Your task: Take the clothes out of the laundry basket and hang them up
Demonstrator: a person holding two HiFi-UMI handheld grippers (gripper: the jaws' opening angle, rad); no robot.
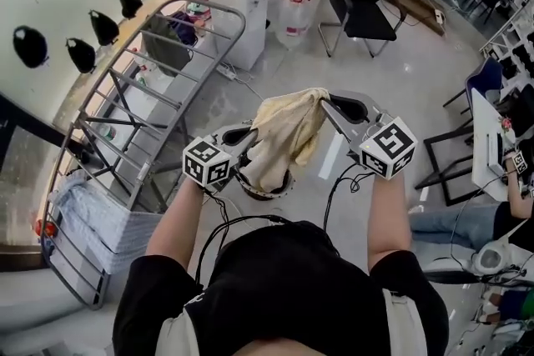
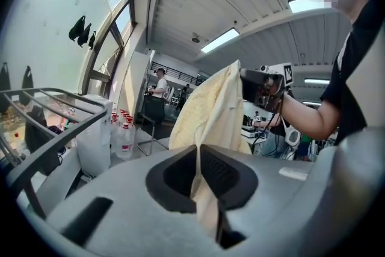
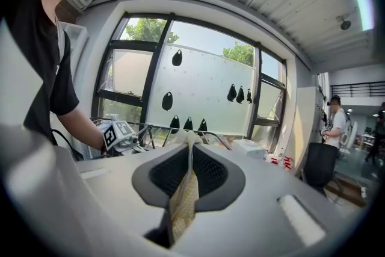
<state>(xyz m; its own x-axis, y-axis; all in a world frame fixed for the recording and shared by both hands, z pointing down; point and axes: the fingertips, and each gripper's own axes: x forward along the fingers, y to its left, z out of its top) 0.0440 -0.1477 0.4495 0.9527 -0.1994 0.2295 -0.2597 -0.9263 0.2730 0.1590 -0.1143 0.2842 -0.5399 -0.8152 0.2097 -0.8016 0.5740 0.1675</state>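
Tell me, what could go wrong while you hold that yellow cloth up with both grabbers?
The left gripper and right gripper each pinch only a thin edge of the yellow cloth, so it might slip out and drop. The cloth hangs bunched, so it may go onto the drying rack crumpled. The loose cables beneath could also catch it.

Crumpled pale yellow garment (image 1: 288,133) hangs in midair.
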